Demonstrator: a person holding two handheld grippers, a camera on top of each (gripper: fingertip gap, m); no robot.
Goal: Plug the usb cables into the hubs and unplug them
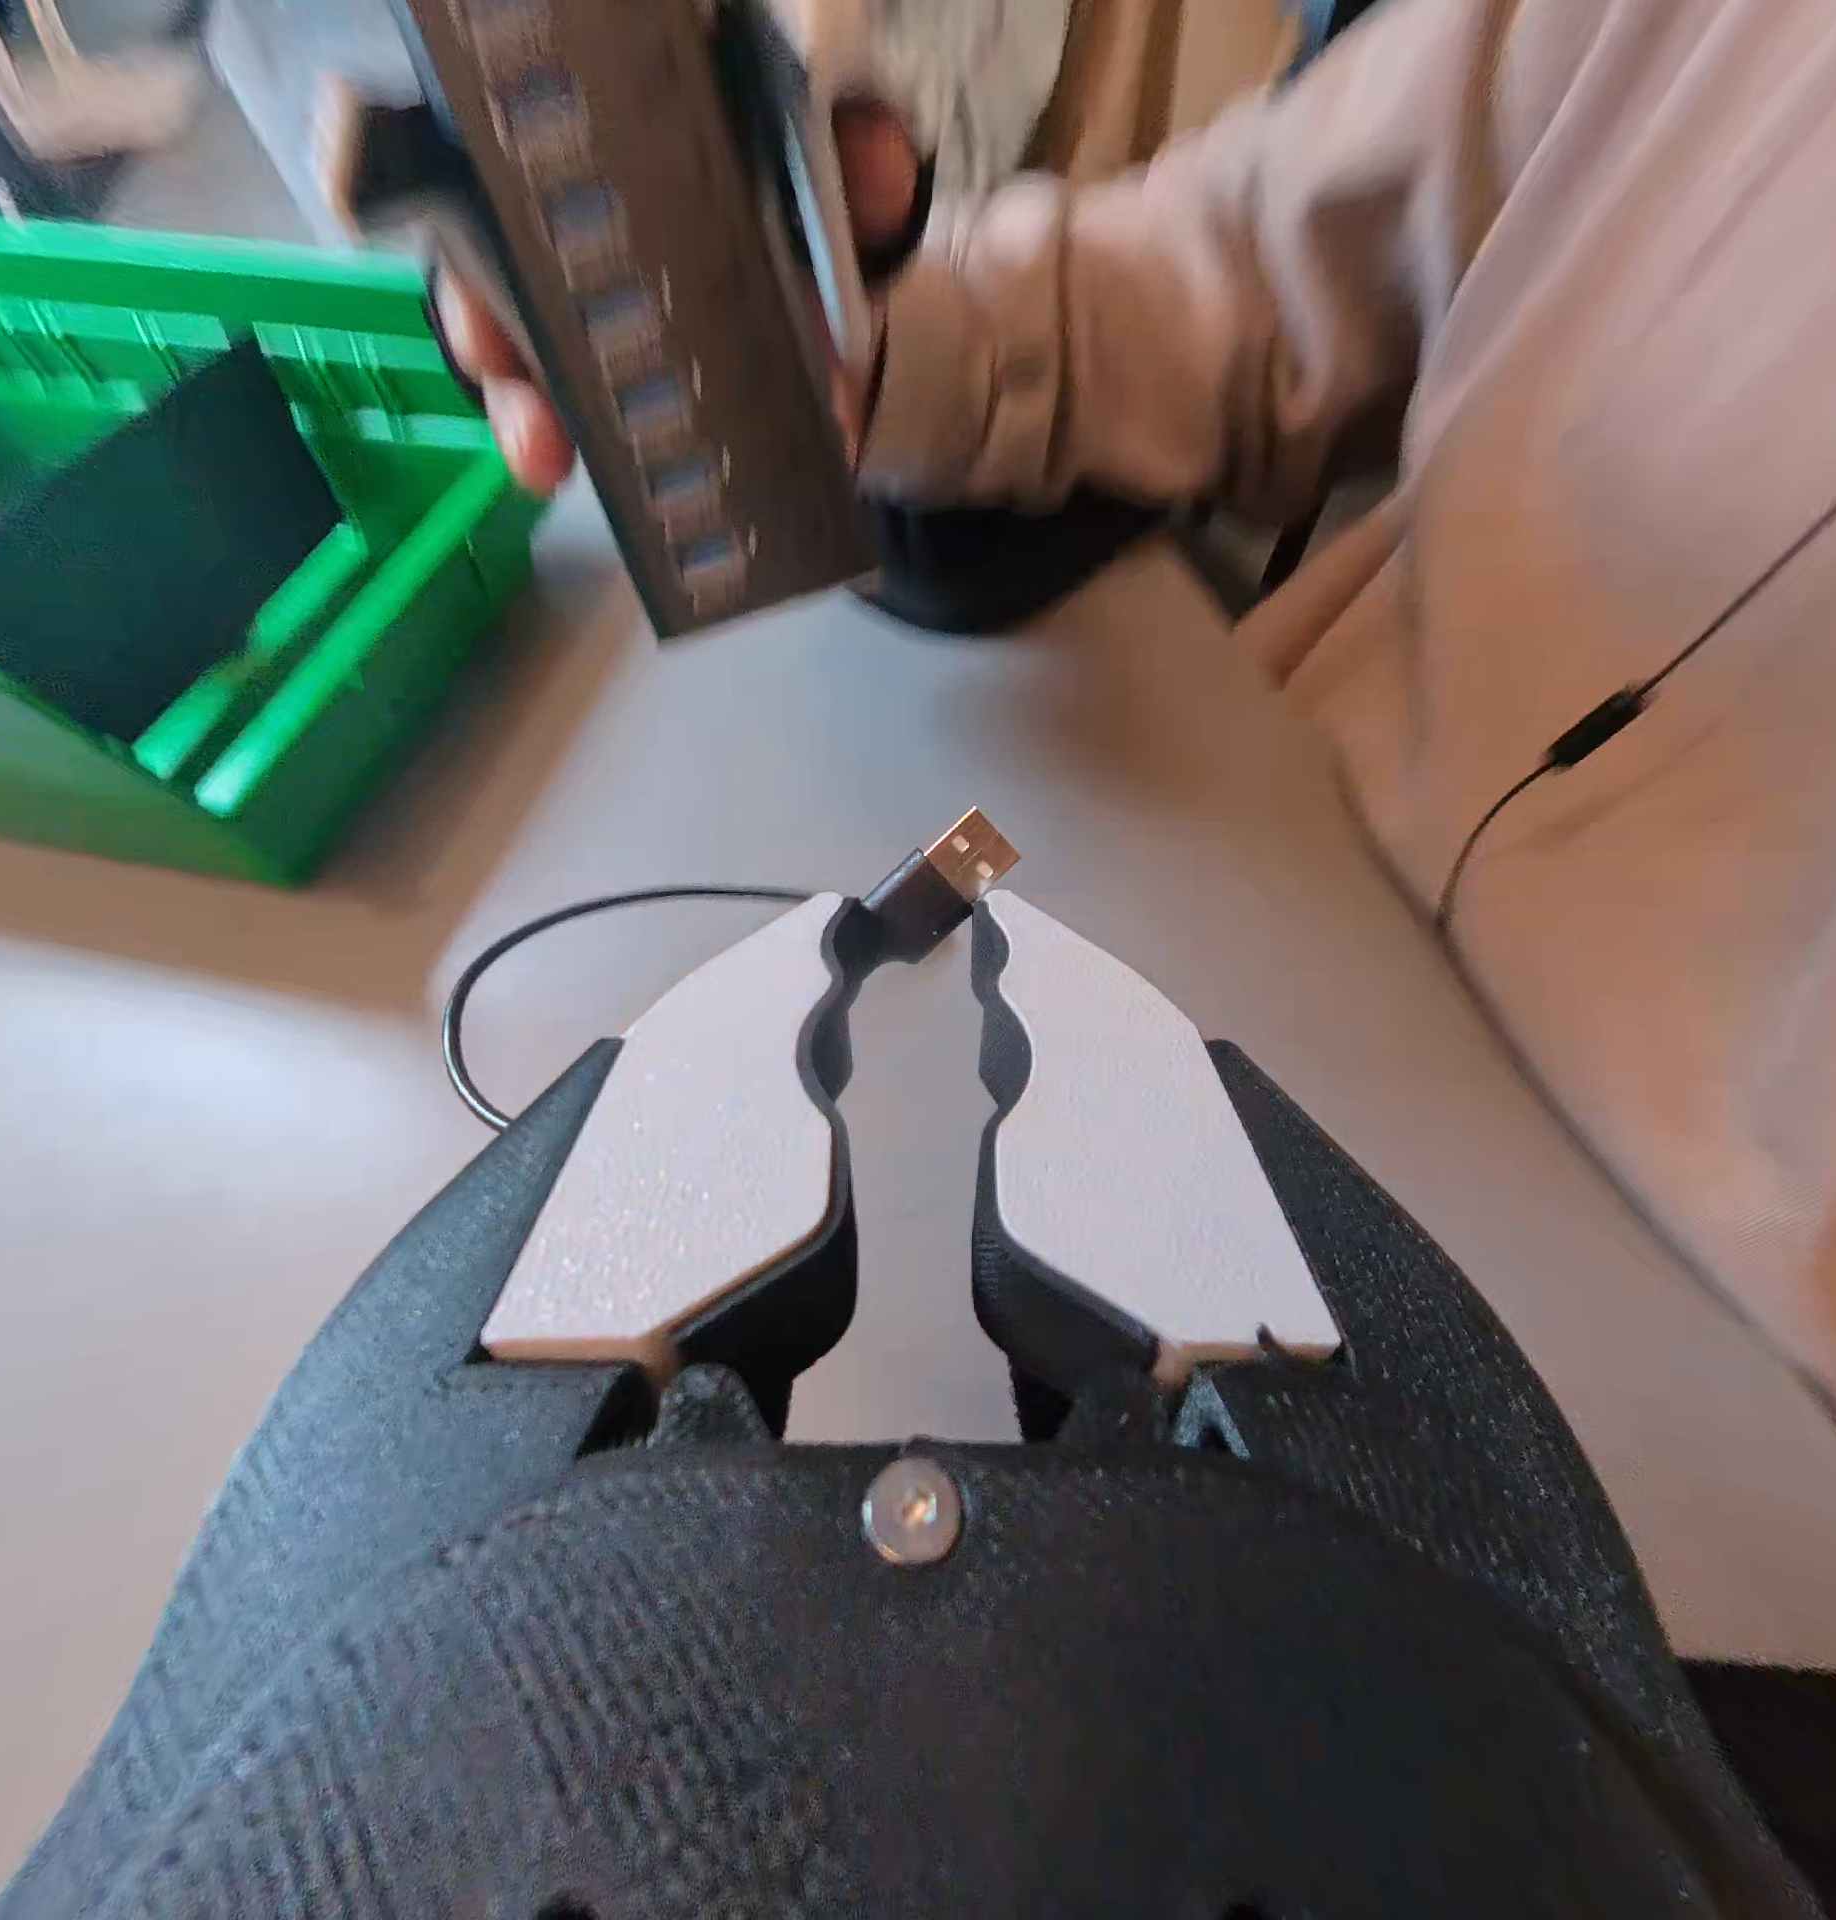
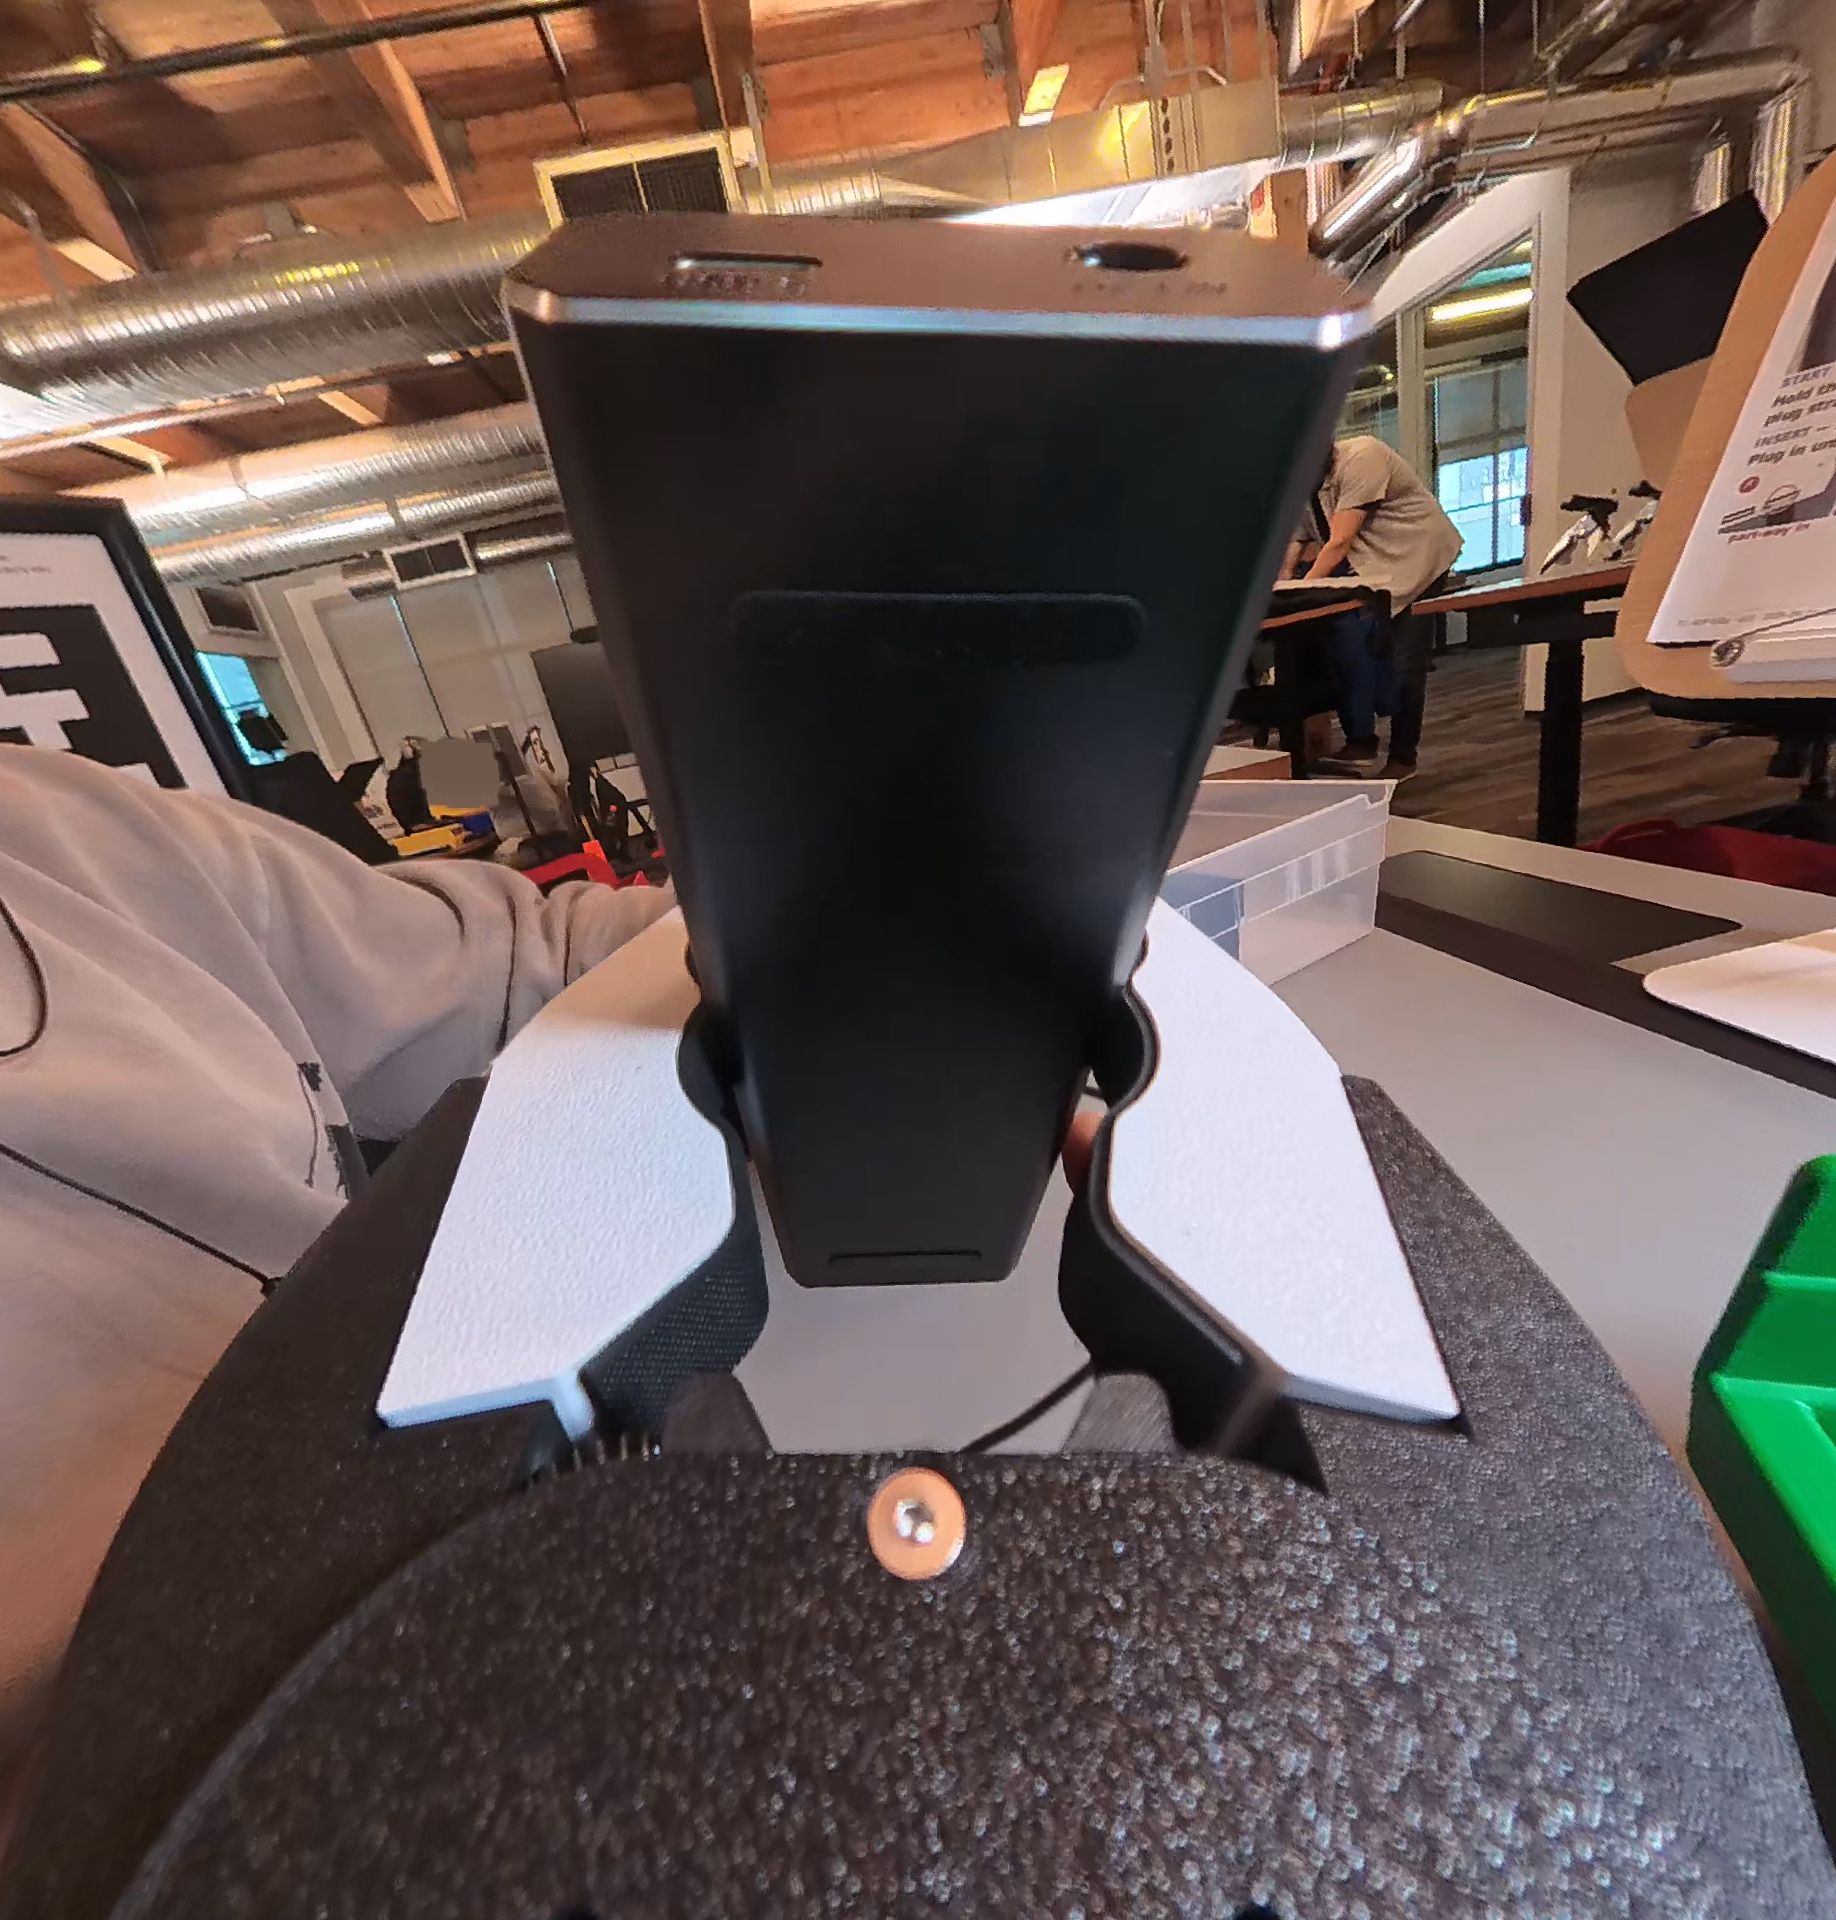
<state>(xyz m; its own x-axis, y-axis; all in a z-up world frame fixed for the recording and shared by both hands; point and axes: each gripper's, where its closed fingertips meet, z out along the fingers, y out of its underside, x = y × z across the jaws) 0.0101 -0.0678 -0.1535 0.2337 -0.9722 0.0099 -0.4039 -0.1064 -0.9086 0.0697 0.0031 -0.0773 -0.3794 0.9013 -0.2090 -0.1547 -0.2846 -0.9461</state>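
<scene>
Above table point(image 1: 685, 748), left gripper point(image 1: 909, 914) level.

The left tool point(image 1: 909, 914) has pale grey finger plates on a black, woven-textured body; the right tool point(image 2: 914, 1049) has white plates on a pebbled black body. The plug point(image 1: 945, 873) is black with a gold-toned metal tip, on a thin black cable point(image 1: 498, 966). The hub point(image 2: 924, 727) is black with a silvery edge. The bin point(image 1: 166, 540) is bright green, the bench point(image 1: 789, 748) light grey, the sleeve point(image 1: 1153, 343) beige.
</scene>
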